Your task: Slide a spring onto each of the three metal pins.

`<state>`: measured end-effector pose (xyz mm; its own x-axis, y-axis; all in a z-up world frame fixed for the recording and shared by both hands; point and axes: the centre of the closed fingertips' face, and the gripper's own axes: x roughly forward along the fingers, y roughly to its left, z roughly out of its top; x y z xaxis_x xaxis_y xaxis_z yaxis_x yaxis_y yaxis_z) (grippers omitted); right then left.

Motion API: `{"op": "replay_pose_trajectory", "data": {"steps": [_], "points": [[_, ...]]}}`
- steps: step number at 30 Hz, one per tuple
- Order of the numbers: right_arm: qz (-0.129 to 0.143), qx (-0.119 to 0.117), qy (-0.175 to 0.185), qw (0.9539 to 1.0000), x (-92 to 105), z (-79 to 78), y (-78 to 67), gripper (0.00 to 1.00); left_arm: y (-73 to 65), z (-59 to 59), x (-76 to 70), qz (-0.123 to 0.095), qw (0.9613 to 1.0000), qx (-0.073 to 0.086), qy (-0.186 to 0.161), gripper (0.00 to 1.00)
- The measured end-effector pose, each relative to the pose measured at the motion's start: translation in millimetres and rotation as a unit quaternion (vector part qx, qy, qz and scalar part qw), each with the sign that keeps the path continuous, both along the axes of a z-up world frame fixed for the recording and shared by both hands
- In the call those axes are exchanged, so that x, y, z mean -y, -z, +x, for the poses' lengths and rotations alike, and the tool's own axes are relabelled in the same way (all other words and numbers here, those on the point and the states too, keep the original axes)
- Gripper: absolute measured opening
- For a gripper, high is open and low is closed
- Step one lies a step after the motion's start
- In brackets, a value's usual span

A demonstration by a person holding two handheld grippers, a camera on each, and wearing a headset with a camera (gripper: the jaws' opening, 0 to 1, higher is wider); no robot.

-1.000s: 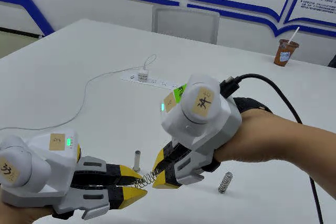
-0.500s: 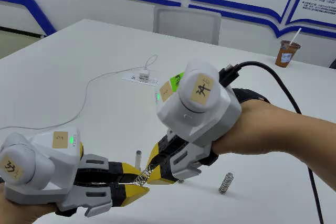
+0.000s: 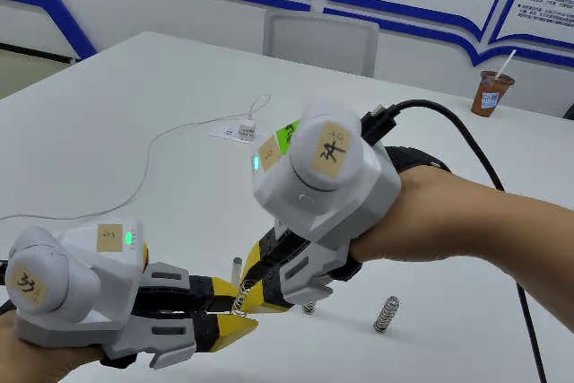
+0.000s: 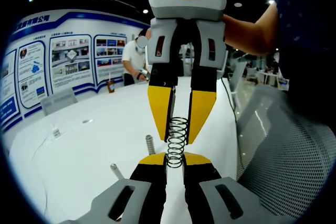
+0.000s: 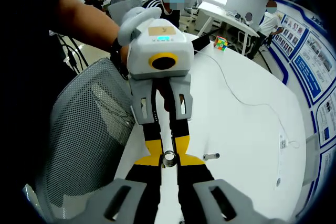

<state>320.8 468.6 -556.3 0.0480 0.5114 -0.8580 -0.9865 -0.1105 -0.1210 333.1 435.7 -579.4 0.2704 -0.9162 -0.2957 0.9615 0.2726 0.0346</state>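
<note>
A thin steel spring (image 3: 240, 299) bridges the tips of both grippers just above the white table (image 3: 134, 114). My left gripper (image 3: 231, 309) comes in from the lower left, shut on the spring's near end (image 4: 177, 137). My right gripper (image 3: 249, 286) reaches down from the right, and its yellow fingers (image 4: 160, 106) clamp the spring's far end, which looks like a ring (image 5: 169, 158) between its own jaws. One metal pin (image 3: 237, 269) stands upright just behind the tips. A second pin (image 4: 114, 170) stands nearby. A loose spring (image 3: 386, 313) rests on the table to the right.
A small metal piece (image 3: 309, 309) sits under the right gripper. A power strip (image 3: 247, 132) with a white cable lies mid-table. A drink cup (image 3: 489, 89) stands at the far right, and a chair (image 3: 318, 42) beyond the table. A mesh chair (image 5: 89, 129) is beside me.
The right gripper has moved left and down towards the left gripper. The stretch of spring between the two sets of tips has grown shorter.
</note>
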Motion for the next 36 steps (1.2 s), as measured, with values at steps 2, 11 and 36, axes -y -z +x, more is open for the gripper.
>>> {"op": "replay_pose_trajectory", "data": {"steps": [2,11,36], "points": [[0.000,-0.001,0.000,1.0000,-1.0,-0.2,0.9,0.12,1.0,-0.4,0.6,0.000,1.0000,-0.001,0.000,0.11],[-0.007,-0.001,-0.001,1.0000,-1.0,-0.5,3.6,0.12,3.5,-1.2,1.6,-0.005,1.0000,-0.006,-0.003,0.12],[-0.012,0.010,0.025,0.9996,8.6,21.9,-4.7,0.12,7.3,5.9,-22.3,-0.006,0.9986,-0.018,-0.050,0.28]]}}
